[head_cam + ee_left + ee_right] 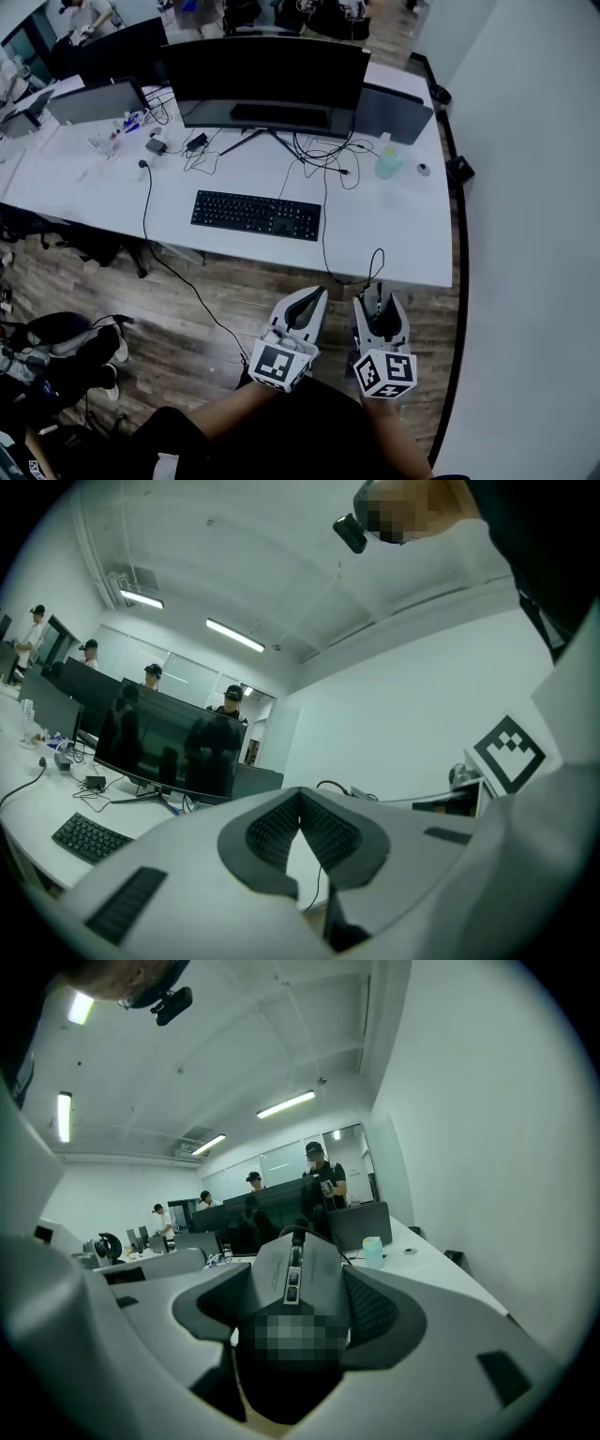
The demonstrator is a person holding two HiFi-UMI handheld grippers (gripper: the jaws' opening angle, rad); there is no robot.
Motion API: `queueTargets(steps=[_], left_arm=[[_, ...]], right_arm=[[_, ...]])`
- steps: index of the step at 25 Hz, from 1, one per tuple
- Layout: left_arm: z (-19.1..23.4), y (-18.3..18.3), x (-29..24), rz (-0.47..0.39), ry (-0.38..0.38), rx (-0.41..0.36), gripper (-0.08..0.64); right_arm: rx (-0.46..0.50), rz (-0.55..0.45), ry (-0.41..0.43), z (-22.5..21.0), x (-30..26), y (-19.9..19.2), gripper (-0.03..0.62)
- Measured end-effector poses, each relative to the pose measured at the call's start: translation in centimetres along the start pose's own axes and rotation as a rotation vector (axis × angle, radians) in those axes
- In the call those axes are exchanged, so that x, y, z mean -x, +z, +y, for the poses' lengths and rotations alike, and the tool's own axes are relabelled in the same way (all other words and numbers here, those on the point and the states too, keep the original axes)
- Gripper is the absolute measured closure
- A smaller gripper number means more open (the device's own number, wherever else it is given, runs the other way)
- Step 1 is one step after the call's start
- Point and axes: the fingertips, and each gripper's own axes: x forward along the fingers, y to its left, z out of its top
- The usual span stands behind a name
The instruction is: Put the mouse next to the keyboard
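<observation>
A grey wired mouse (298, 1283) sits clamped between the jaws of my right gripper (298, 1307), its cable rising from its front end. In the head view this gripper (379, 302) hangs below the front edge of the white desk (412, 234), with the mouse (378, 305) dark between its jaws and its cable looping up onto the desk. A black keyboard (256, 214) lies on the desk in front of the curved monitor (264, 75). My left gripper (312, 298) is beside the right one, shut with nothing in it; its pads (323, 832) meet at the tips.
Cables (323, 155) tangle behind the keyboard, and one black lead (169, 272) drops over the desk's front edge to the wood floor. A pale bottle (388, 161) stands at the right rear. More monitors (98, 98) stand at the left. Several people stand behind the desks.
</observation>
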Motion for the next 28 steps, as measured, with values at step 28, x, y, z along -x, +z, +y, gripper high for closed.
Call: queueTargets(steps=[28], left_arm=[[13.4, -2.8, -14.4, 0.111, 0.043, -0.062, 0.553]], right_arm=[[0.019, 0.226, -0.111, -7.1, -20.8, -6.9, 0.273]])
